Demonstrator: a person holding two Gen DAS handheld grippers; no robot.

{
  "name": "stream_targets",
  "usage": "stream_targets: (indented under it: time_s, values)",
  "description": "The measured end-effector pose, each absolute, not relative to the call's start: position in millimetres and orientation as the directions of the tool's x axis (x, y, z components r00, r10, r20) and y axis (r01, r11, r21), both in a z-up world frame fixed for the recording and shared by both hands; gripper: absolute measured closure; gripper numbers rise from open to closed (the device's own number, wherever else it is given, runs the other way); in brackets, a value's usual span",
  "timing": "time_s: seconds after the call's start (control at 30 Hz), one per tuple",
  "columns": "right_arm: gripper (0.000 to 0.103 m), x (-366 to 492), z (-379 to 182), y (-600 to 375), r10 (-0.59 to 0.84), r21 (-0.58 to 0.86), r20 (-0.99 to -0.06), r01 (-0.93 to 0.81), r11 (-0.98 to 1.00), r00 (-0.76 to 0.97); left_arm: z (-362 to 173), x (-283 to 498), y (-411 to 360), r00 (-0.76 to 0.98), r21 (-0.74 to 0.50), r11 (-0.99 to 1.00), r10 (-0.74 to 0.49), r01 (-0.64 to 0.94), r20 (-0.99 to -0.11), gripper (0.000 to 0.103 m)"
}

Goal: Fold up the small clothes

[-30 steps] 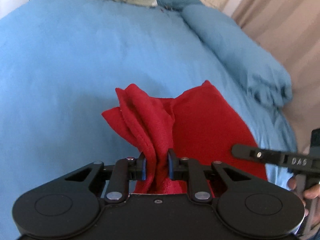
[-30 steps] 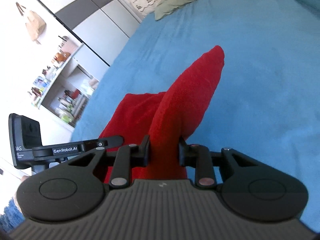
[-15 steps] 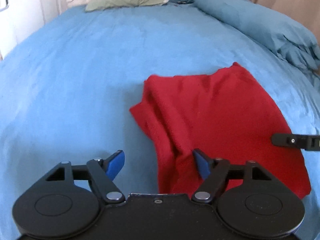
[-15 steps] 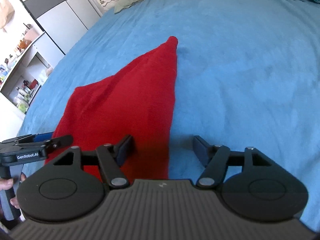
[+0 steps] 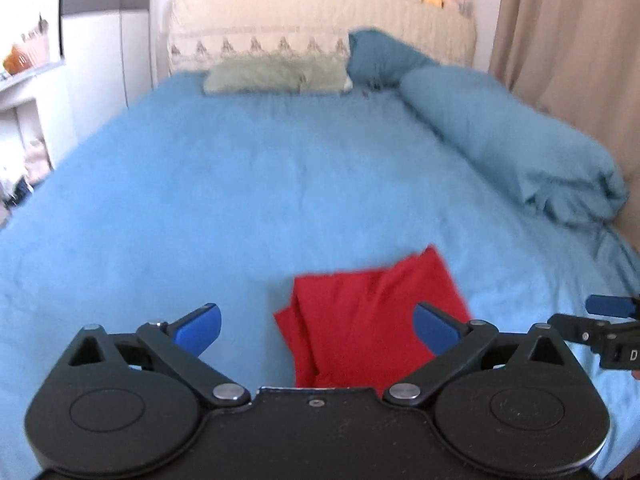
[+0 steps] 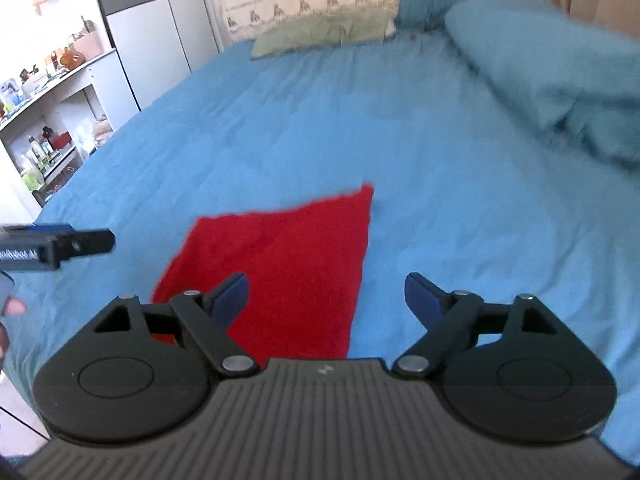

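On the blue bedsheet [image 5: 248, 184] near the foot of the bed lies the red cloth [image 5: 372, 312], flat, with a doubled layer showing along its left edge. We hold our left gripper [image 5: 316, 326] above its near edge with the blue fingers spread wide and nothing between them; our right gripper [image 6: 326, 294] hangs over the cloth's right edge, equally wide apart and empty. Neither seems to touch the cloth. We judge one fold is laid and we are between folds. Next, we would need to choose a fresh edge or corner, bring the fingers down around a single layer's worth of cloth, and close before lifting, so the layers beneath are not dragged askew. A rolled duvet [image 6: 560, 76] lies well apart on the right.
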State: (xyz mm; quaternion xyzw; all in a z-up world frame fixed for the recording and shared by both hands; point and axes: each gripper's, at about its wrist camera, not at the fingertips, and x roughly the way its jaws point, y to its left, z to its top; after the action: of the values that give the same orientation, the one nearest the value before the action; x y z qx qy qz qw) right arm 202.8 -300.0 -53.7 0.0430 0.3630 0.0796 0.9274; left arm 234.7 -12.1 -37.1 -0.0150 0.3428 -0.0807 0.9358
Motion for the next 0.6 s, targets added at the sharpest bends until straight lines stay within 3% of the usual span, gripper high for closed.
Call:
stream_targets:
  time_s: [0.27, 0.6]
  values:
    - [0.000, 127.7, 35.0, -280.6, 0.079, 0.072, -0.665, -0.042, 0.997, 0.743, 32.2, 148.1, -15.4, 0.774, -0.035, 0.996, -0.089, 0.086, -0.627, 0.000]
    - [0.000, 34.9, 41.5, -276.1, 0.003, 0.005, -0.710, 0.001, 1.000, 0.705, 8.3, 74.9, -15.7, 0.730, -0.015, 0.999, -0.033, 0.031, -0.683, 0.000]
